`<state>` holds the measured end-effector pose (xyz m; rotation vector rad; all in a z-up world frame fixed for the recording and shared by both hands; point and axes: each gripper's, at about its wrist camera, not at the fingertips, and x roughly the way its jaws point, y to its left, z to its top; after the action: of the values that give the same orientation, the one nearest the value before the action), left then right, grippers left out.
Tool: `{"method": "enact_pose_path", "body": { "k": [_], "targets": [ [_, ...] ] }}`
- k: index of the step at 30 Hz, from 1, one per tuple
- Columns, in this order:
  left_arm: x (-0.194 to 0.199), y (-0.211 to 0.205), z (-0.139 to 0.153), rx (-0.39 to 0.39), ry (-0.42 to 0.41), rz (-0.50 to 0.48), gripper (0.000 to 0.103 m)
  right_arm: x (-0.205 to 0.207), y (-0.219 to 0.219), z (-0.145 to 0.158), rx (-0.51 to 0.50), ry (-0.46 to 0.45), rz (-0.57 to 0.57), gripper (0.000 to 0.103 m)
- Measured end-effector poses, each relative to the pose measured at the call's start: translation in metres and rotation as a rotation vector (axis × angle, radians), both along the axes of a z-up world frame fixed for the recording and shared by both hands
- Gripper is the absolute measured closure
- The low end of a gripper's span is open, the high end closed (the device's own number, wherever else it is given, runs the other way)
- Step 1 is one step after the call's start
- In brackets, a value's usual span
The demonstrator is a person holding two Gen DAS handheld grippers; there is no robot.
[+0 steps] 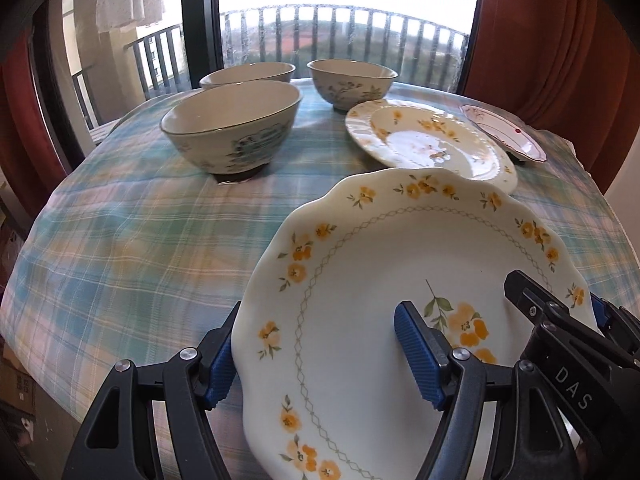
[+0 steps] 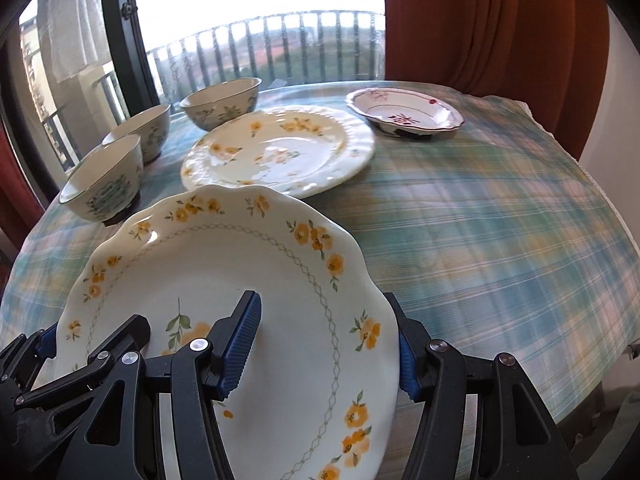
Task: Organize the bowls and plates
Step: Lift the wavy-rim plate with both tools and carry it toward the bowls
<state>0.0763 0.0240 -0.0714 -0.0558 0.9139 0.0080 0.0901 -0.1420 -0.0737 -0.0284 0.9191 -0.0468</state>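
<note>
A scalloped white plate with yellow flowers (image 1: 360, 264) is held above the table by both grippers. My left gripper (image 1: 320, 356) is shut on its left rim, one finger on top and one under. My right gripper (image 2: 324, 348) is shut on its right rim (image 2: 248, 248); it also shows at the right edge of the left wrist view. A second yellow-flowered plate (image 1: 424, 140) (image 2: 280, 148) lies flat beyond. Three bowls stand at the back left: a near one (image 1: 232, 128) (image 2: 104, 184), a middle one (image 1: 248, 74) (image 2: 140, 132) and a far one (image 1: 352, 82) (image 2: 220, 102).
A small red-flowered dish (image 1: 504, 136) (image 2: 404, 110) sits at the back right. The table has a plaid blue-green cloth (image 1: 140, 232) (image 2: 500, 220). A window with a balcony railing and red curtains (image 2: 500, 20) stand behind the table.
</note>
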Motion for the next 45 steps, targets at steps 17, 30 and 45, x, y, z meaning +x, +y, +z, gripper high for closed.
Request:
{"method": "enact_pose_path", "body": {
  "k": [17, 30, 45],
  "targets": [
    [0.019, 0.039, -0.012, 0.013, -0.005, 0.007, 0.030, 0.012, 0.046, -0.021, -0.021, 0.044, 0.020, 0.040],
    [0.024, 0.042, -0.010, 0.002, -0.007, 0.026, 0.030, 0.023, 0.046, -0.024, -0.025, 0.039, 0.041, 0.038],
    [-0.005, 0.047, 0.021, 0.013, -0.082, 0.043, 0.000, -0.004, 0.031, 0.023, -0.017, -0.120, 0.037, 0.014]
  ]
}}
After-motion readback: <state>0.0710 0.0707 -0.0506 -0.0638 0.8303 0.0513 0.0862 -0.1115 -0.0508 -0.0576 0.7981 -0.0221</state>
